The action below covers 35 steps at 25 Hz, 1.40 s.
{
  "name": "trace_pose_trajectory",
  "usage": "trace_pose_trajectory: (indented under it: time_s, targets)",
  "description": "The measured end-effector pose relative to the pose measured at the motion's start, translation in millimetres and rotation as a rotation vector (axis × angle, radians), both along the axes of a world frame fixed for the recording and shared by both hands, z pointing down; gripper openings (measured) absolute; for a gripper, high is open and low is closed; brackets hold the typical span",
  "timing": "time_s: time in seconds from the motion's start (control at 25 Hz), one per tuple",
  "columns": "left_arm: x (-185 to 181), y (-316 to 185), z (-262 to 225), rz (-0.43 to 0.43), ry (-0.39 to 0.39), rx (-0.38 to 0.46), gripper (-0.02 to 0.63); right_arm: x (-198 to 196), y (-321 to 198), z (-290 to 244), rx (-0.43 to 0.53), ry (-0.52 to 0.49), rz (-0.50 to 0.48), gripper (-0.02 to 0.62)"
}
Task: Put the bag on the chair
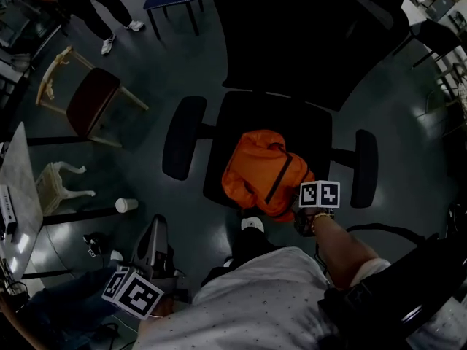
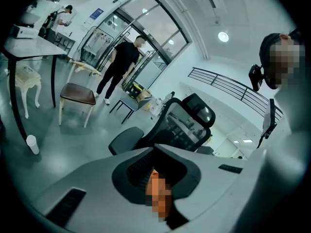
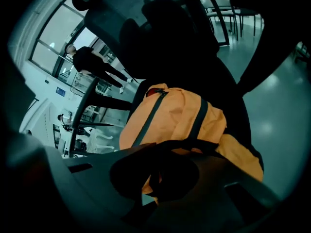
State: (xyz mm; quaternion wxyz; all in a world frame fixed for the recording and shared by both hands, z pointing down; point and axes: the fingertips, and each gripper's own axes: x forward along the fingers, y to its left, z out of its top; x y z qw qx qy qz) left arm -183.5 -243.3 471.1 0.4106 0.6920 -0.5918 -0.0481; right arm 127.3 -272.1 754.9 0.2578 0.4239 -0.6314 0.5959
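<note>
The orange bag (image 1: pixel 266 170) lies on the black chair (image 1: pixel 310 122), toward the seat's front edge. The right gripper (image 1: pixel 301 210) touches the bag's corner there. I cannot tell if it grips. The left gripper (image 1: pixel 153 243) hangs off the chair's front-left, well apart, its jaw state equally unclear.

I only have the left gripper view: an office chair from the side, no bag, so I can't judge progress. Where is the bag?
Observer: The orange bag lies on the seat of the office chair.
Operator: And the right gripper?
Observer: The right gripper is at the bag's near right corner.
Operator: Is it gripping the bag?
Observer: I cannot tell; its own view is too dark at the jaws. A black strap crosses the bag just ahead of it.
</note>
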Motion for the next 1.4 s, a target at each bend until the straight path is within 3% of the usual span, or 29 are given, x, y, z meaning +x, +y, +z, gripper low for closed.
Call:
trace_pose_trajectory:
  time_s: [0.28,0.52,0.76,0.96,1.24,1.4]
  targets:
    - [2,-5,-3,0.001,-0.013,0.010,-0.003,6,6,7,-0.082,0.001,0.009,0.003]
    - [6,1,-1,0.002,-0.014,0.005,-0.003,15,8,10,-0.053,0.043,0.014,0.006]
    - [11,12,-5,0.004,-0.015,0.007,-0.003,20,8,1,-0.022,-0.026,0.089,0.008]
    - [16,22,-9,0.003,-0.024,0.008,-0.003,34,15,-2,-0.031,-0.116,0.216,0.158]
    - [20,29,-23,0.012,-0.053,0.027,-0.003,53,25,-4,-0.029,-0.182,0.365,0.158]
    - [20,35,-26,0.018,-0.067,0.028,-0.003,58,20,0,-0.019,-0.128,0.401,0.158]
